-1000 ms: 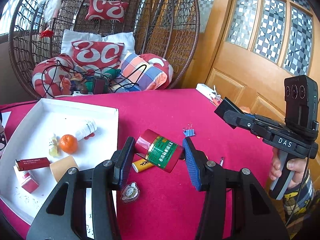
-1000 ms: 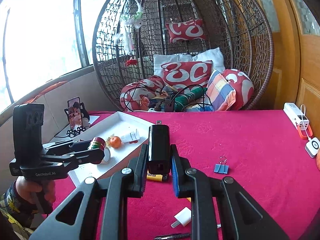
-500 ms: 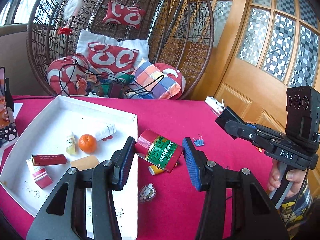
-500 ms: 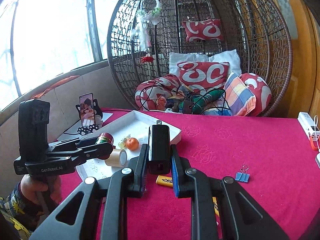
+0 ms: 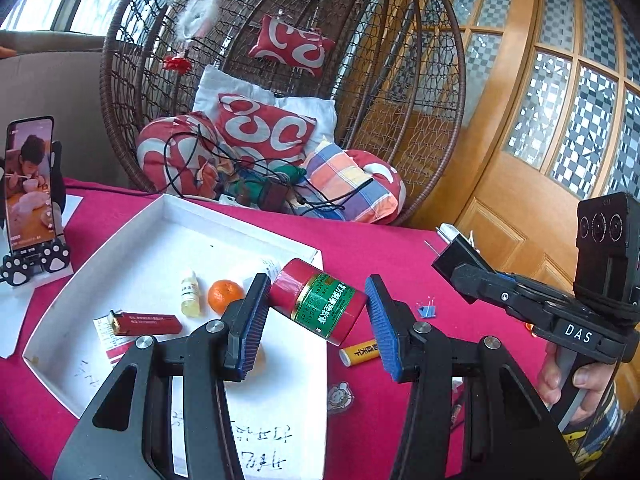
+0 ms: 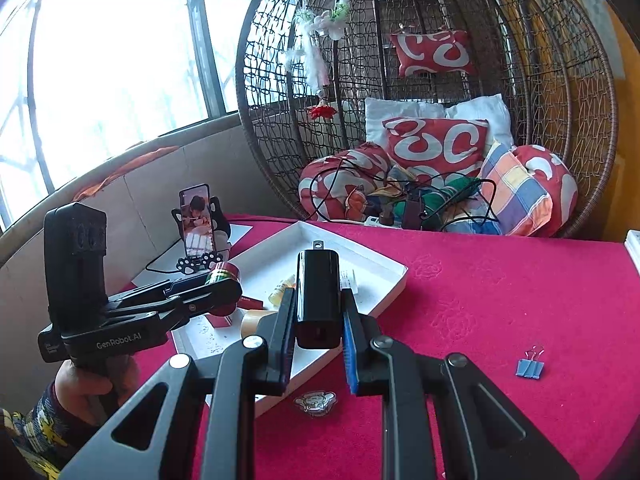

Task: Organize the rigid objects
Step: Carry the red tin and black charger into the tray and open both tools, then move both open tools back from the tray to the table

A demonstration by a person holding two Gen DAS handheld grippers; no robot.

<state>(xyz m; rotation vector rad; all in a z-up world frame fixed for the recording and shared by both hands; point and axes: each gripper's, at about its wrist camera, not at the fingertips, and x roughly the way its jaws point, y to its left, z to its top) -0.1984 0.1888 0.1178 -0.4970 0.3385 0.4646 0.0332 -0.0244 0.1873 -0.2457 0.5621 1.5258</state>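
My left gripper (image 5: pixel 316 312) is shut on a red tin with a green label (image 5: pixel 318 300), held tilted above the right edge of the white tray (image 5: pixel 168 210). My right gripper (image 6: pixel 320 316) is shut on a black charger plug (image 6: pixel 318 292), prongs pointing forward, held above the tray's near corner (image 6: pixel 394 276). The tray holds an orange (image 5: pixel 225 295), a small yellow bottle (image 5: pixel 189 288), a red box (image 5: pixel 146 323) and a tape roll (image 6: pixel 254 317). The right gripper also shows in the left wrist view (image 5: pixel 452 254), and the left gripper in the right wrist view (image 6: pixel 224 288).
On the red tablecloth lie a yellow tube (image 5: pixel 360 352), a blue binder clip (image 6: pixel 530 367) and a small sticker (image 6: pixel 316 403). A phone on a paw stand (image 5: pixel 30 184) stands left of the tray. A wicker hanging chair with cushions (image 5: pixel 264 132) stands behind the table.
Both grippers have moved left toward the tray with their objects held. The tin is now above the tray's right edge, and the charger above its near corner.
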